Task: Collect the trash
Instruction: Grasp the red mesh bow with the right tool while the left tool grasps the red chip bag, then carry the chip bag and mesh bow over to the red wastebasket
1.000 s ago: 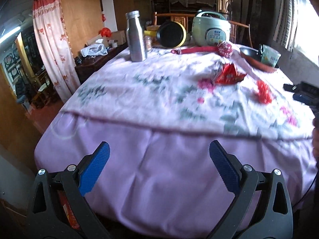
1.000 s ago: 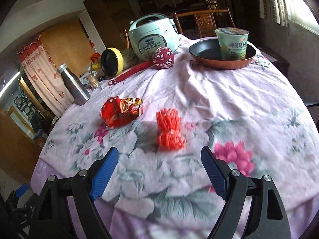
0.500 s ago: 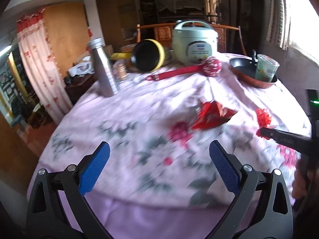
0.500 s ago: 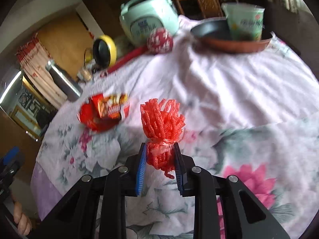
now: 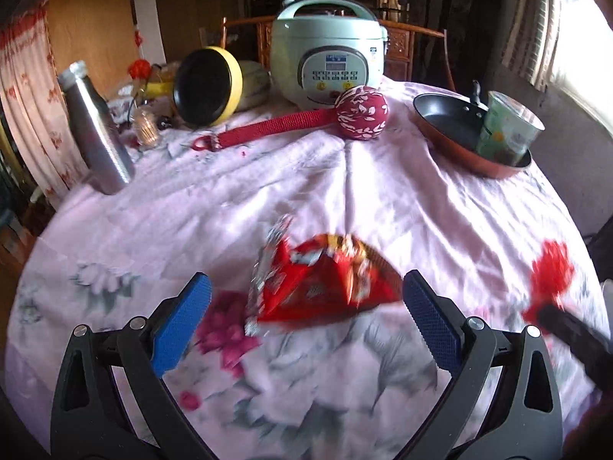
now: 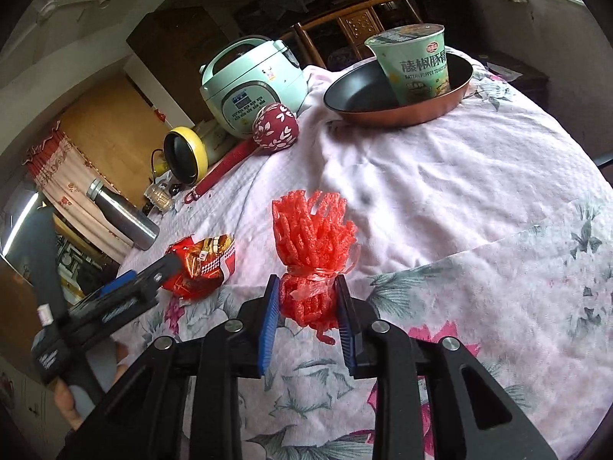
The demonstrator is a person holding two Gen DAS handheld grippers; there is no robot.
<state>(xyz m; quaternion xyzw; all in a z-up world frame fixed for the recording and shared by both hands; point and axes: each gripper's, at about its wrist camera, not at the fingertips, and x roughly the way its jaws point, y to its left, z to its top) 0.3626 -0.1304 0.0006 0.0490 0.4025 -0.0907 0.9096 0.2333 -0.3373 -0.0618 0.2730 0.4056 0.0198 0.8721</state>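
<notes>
A crumpled red snack wrapper (image 5: 325,272) lies on the pink flowered tablecloth (image 5: 345,191). My left gripper (image 5: 305,281) is open, its blue pads standing either side of the wrapper's near end without touching it. In the right wrist view the same wrapper (image 6: 203,264) shows with the left gripper (image 6: 153,272) reaching it from the left. My right gripper (image 6: 306,287) has its pads pressed on the tied lower part of a red foam net (image 6: 310,237); the jaws are opening slightly with the net still between them. From the left wrist the net (image 5: 551,268) appears blurred at far right.
At the back stand a pale green rice cooker (image 5: 325,53), a yellow-rimmed round appliance (image 5: 207,88), a steel bottle (image 5: 95,134) and a red massage hammer (image 5: 360,113). A copper pan (image 5: 440,122) holds an instant noodle cup (image 5: 505,130). The table edge curves close at the right.
My left gripper has travelled in over the table up to the red wrapper, staying open. My right gripper has gone from wide open to shut on the red foam net.
</notes>
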